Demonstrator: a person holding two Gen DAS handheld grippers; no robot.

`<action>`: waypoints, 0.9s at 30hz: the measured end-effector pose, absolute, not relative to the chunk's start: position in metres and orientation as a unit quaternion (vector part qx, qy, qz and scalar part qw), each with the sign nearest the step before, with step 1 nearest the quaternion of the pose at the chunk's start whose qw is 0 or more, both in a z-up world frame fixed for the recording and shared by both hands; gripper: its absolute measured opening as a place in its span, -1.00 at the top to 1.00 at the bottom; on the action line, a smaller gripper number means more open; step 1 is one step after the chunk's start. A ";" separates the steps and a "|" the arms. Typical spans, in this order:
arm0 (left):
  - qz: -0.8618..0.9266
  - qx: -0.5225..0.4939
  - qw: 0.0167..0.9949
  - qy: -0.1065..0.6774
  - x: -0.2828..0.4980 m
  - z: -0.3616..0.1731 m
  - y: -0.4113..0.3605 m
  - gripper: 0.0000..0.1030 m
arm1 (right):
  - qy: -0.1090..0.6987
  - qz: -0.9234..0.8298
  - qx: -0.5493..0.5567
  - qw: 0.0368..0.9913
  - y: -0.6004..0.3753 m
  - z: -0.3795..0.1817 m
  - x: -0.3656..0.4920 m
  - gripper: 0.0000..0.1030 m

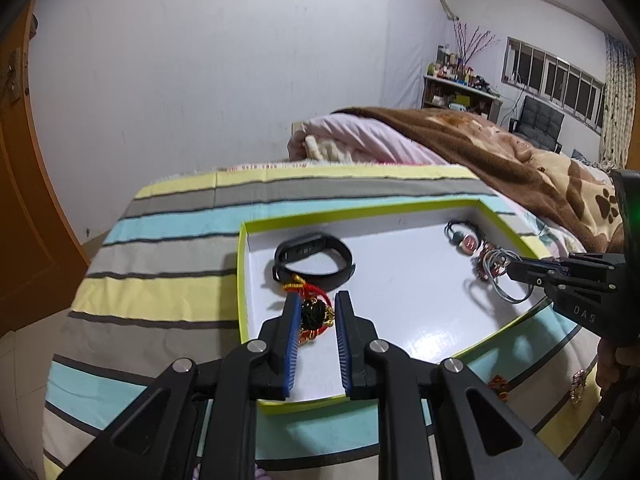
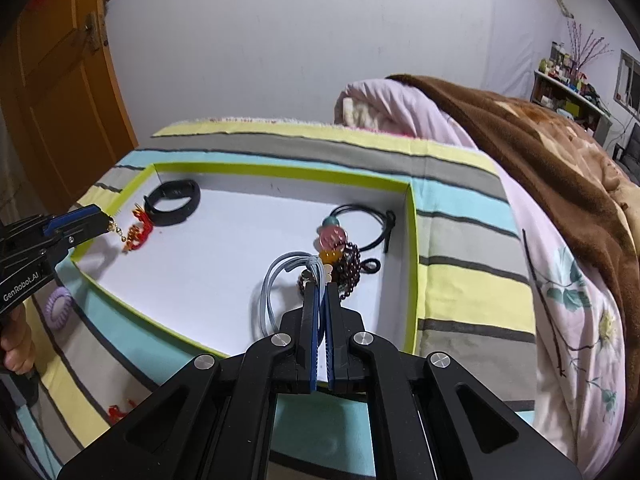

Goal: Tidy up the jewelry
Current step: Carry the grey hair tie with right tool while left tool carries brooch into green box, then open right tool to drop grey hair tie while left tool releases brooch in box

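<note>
A shallow white tray with a lime rim (image 1: 360, 210) (image 2: 280, 168) lies on the striped cloth. In it are a black wristband (image 1: 314, 260) (image 2: 174, 202), a red cord bracelet with a black charm (image 1: 314, 314) (image 2: 138, 234), a black cord with pink and teal beads (image 1: 464, 238) (image 2: 334, 236) and dark red beads (image 2: 352, 270). My left gripper (image 1: 316, 306) (image 2: 110, 226) is open, its fingers on either side of the red bracelet. My right gripper (image 2: 320, 286) (image 1: 510, 268) is shut on a pale blue-grey wire loop (image 2: 276, 280) (image 1: 508, 292) over the tray.
A purple coil hair tie (image 2: 59, 303) and a red ornament (image 2: 120, 410) (image 1: 500, 384) lie on the cloth outside the tray. A beaded piece (image 1: 578, 386) lies near the right hand. A pink quilt and brown blanket (image 1: 480, 140) are heaped behind.
</note>
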State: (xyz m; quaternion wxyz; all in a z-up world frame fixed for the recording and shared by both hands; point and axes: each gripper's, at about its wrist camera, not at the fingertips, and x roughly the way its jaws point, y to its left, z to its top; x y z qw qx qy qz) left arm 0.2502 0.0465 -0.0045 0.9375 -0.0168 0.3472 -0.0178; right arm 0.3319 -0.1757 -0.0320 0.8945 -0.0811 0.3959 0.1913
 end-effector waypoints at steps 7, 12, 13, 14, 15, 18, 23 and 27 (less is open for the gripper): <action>-0.025 -0.018 0.930 0.366 0.256 -0.016 0.046 0.64 | 0.413 0.191 -0.083 0.886 -0.174 -0.040 0.337 0.94; -0.029 -0.021 0.928 0.370 0.256 -0.017 0.048 0.63 | 0.416 0.192 -0.087 0.885 -0.173 -0.041 0.337 0.75; -0.031 -0.020 0.929 0.368 0.255 -0.016 0.048 0.63 | 0.416 0.192 -0.087 0.885 -0.173 -0.040 0.336 0.75; -0.032 -0.020 0.929 0.367 0.255 -0.015 0.047 0.63 | 0.415 0.192 -0.088 0.885 -0.172 -0.039 0.335 0.75; -0.034 -0.019 0.930 0.366 0.253 -0.015 0.047 0.63 | 0.414 0.193 -0.088 0.885 -0.172 -0.038 0.333 0.75; -0.035 -0.013 0.931 0.363 0.250 -0.012 0.045 0.63 | 0.410 0.196 -0.086 0.887 -0.172 -0.034 0.329 0.75; -0.033 -0.014 0.935 0.352 0.237 -0.002 0.044 0.63 | 0.396 0.200 -0.082 0.892 -0.174 -0.022 0.314 0.75; -0.029 -0.018 0.941 0.338 0.219 0.009 0.044 0.63 | 0.382 0.201 -0.070 0.899 -0.180 -0.010 0.296 0.75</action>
